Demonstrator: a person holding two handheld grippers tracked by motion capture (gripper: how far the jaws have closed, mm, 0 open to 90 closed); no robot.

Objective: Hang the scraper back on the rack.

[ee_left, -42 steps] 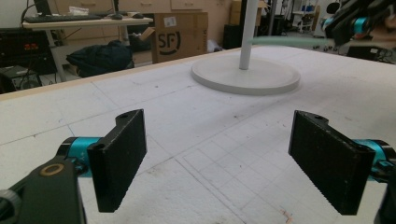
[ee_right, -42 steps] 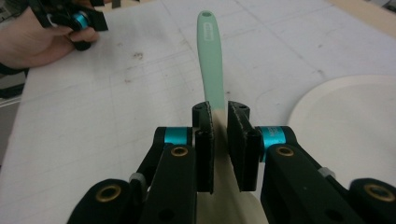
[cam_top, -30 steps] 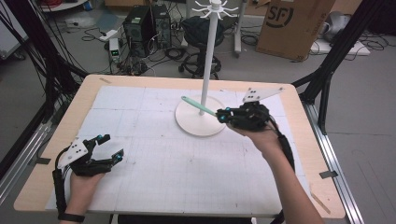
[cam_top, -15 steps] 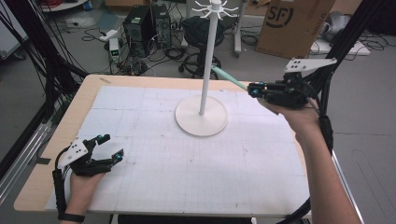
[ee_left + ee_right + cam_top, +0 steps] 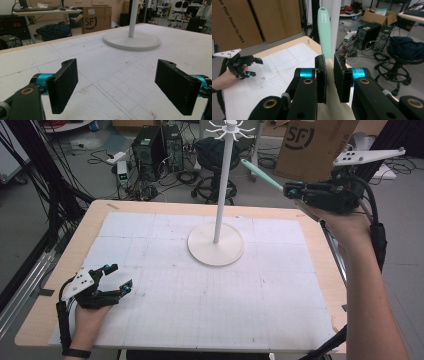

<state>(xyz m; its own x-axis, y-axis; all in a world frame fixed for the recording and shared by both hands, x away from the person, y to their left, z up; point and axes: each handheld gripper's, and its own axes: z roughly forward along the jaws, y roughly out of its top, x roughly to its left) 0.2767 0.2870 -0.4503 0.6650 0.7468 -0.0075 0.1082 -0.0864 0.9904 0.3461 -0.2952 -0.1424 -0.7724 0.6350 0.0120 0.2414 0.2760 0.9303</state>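
Right gripper [image 5: 289, 190] clamped on mint handle [image 5: 261, 174], raised beside the rack [image 5: 226, 180], handle tip pointing at its top hooks. Pickup done; hanging is left, I judge. Left gripper [image 5: 116, 277] jaws apart, empty, resting on table [image 5: 280, 310].

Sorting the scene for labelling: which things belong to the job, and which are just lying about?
In the job:
right gripper, shut on the mint handle
white stand

Lying about:
left gripper, open on the table
cardboard box
stool
computers
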